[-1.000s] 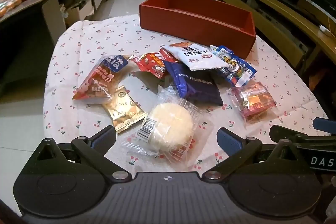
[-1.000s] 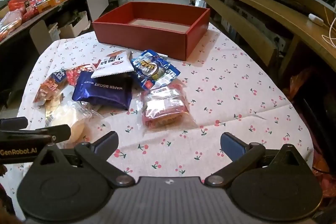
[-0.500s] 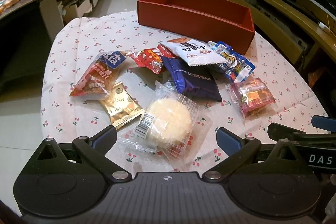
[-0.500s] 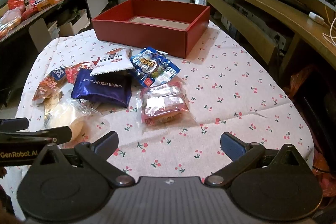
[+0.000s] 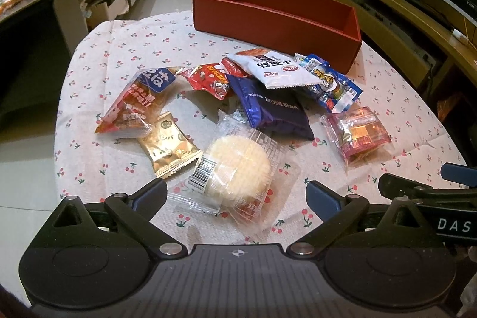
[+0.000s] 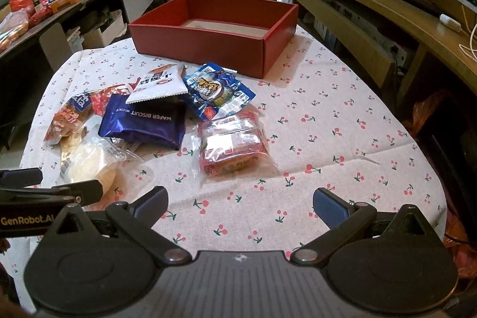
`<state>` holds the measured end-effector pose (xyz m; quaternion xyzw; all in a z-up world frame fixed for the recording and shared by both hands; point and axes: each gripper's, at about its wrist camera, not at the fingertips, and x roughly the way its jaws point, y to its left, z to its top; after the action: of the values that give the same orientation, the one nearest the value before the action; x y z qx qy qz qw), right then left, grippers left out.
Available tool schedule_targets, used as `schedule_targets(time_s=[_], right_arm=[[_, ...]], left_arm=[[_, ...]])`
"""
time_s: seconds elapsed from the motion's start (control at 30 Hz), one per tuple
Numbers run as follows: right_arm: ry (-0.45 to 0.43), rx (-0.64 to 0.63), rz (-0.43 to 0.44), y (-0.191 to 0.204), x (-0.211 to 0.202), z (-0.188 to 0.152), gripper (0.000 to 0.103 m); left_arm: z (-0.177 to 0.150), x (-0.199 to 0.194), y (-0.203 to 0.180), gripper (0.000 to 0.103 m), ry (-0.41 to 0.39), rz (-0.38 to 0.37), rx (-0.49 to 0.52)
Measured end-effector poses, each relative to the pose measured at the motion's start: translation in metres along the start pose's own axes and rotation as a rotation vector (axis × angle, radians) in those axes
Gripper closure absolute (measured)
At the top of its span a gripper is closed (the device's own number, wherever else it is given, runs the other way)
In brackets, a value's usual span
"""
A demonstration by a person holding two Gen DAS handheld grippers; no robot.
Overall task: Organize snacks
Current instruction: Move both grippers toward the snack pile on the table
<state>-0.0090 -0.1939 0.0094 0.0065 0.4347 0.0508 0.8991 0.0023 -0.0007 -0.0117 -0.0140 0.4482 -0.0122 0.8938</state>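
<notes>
**Hand-held grippers closer to the snack pile**

Compared with a second earlier, the left hand-held gripper (image 5: 235, 194) had edged nearer the clear-wrapped round cake (image 5: 237, 169), jaws spread. The right hand-held gripper (image 6: 240, 200) hovered spread, empty. Snacks lay on the table (image 6: 342, 115); the red box (image 6: 220, 30) looked empty.

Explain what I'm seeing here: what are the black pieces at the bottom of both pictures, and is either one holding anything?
They are two hand-held grippers, each carrying its own camera that looks forward along its jaws. One picture comes from the left gripper, the other from the right gripper. Both have their jaws wide open and hold nothing. On the cherry-print tablecloth lie loose snack packets, among them a round pastry in clear wrap, a purple wafer biscuit pack and a pink-wrapped cake. Behind them stands the red box, with nothing visible inside.
</notes>
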Motion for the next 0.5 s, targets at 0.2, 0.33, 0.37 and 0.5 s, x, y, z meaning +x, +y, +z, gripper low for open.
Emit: schedule_targets(time_s=[0.2, 0.33, 0.37, 0.5], right_arm=[[0.006, -0.001, 0.003, 0.0002, 0.0016, -0.0005, 0.0], [0.008, -0.001, 0.006, 0.0006, 0.0029, -0.0002, 0.0], [0.009, -0.001, 0.007, 0.0005, 0.0031, -0.0002, 0.0], [0.019, 0.002, 0.009, -0.0009, 0.0053, 0.0011, 0.0]], left_arm=[[-0.0014, 0.0023, -0.0016, 0.004, 0.008, -0.007, 0.008], [-0.0017, 0.0045, -0.0016, 0.004, 0.017, -0.01, 0.01], [-0.0013, 0.0049, -0.0016, 0.004, 0.018, -0.009, 0.013], [-0.0002, 0.0069, -0.0023, 0.004, 0.021, -0.009, 0.019]])
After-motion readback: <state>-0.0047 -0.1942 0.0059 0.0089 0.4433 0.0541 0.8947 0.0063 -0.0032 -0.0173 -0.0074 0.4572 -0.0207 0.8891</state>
